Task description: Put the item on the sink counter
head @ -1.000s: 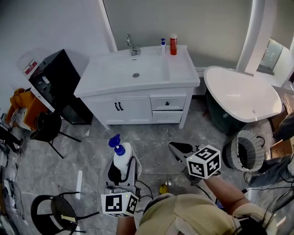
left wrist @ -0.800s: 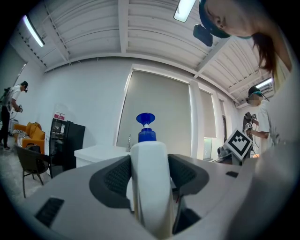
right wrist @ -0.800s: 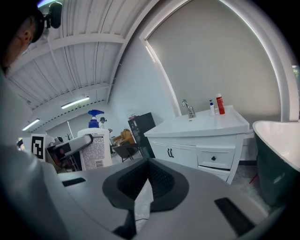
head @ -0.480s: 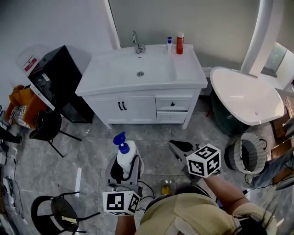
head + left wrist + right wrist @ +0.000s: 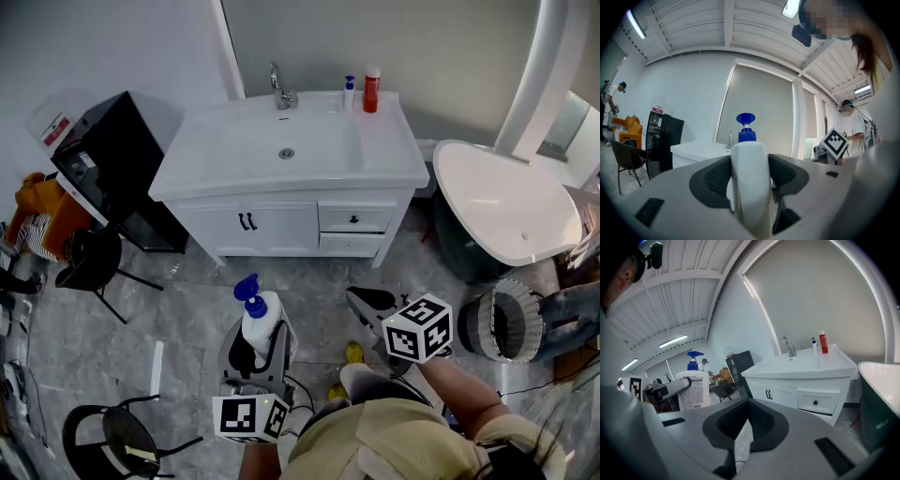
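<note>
My left gripper [image 5: 256, 339] is shut on a white pump bottle [image 5: 258, 320] with a blue pump head, held upright over the floor in front of the vanity. In the left gripper view the pump bottle [image 5: 749, 180] fills the gap between the dark pads. The right gripper [image 5: 367, 307] hangs to the right of it, shut with nothing between its jaws. The white sink counter [image 5: 384, 141] with basin and tap [image 5: 280, 88] lies ahead, well beyond both grippers. In the right gripper view the sink counter [image 5: 815, 365] stands at right and the pump bottle [image 5: 693, 387] at left.
A small blue-capped bottle [image 5: 349, 92] and a red bottle [image 5: 372, 89] stand at the counter's back edge. A black cabinet [image 5: 110, 171] and black chairs [image 5: 92, 262] are left, a white bathtub [image 5: 506, 204] and woven basket [image 5: 502, 325] right. Grey floor lies between me and the vanity.
The vanity has shifted slightly right and down in the head view as the view moved. The left gripper with the bottle and the right gripper keep almost the same places.
</note>
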`<act>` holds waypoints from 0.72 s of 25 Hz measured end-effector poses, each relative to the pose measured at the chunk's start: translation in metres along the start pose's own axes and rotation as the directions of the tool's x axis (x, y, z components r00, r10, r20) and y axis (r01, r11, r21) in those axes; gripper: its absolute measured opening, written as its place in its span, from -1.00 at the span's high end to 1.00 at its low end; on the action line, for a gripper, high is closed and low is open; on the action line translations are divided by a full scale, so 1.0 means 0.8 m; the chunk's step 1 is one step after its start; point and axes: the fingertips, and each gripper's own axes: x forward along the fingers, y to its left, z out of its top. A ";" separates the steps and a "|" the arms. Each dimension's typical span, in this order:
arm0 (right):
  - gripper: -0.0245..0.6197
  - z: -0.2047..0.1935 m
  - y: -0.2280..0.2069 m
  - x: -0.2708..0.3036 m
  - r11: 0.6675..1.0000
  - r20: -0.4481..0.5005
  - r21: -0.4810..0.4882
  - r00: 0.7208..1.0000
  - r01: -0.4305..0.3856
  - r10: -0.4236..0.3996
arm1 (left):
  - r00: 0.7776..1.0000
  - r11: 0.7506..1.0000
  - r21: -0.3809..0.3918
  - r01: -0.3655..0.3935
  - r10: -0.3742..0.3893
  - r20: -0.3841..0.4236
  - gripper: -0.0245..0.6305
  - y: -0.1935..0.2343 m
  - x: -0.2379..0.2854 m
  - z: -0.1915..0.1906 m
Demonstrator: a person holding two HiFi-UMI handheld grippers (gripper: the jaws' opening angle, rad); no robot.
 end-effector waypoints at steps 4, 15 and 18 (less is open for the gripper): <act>0.85 0.022 -0.026 0.021 1.000 0.003 -0.003 1.000 -0.021 0.021 | 1.000 1.000 0.007 -0.016 0.016 -0.004 0.07 0.005 0.035 0.005; 0.86 0.076 -0.102 0.061 0.997 -0.016 -0.018 0.997 -0.081 0.080 | 1.000 0.999 0.016 -0.029 0.029 0.002 0.07 -0.006 0.142 0.022; 0.85 0.083 -0.120 0.068 0.996 -0.015 -0.012 0.996 -0.093 0.093 | 0.999 0.999 0.024 -0.032 0.032 -0.004 0.07 -0.011 0.164 0.023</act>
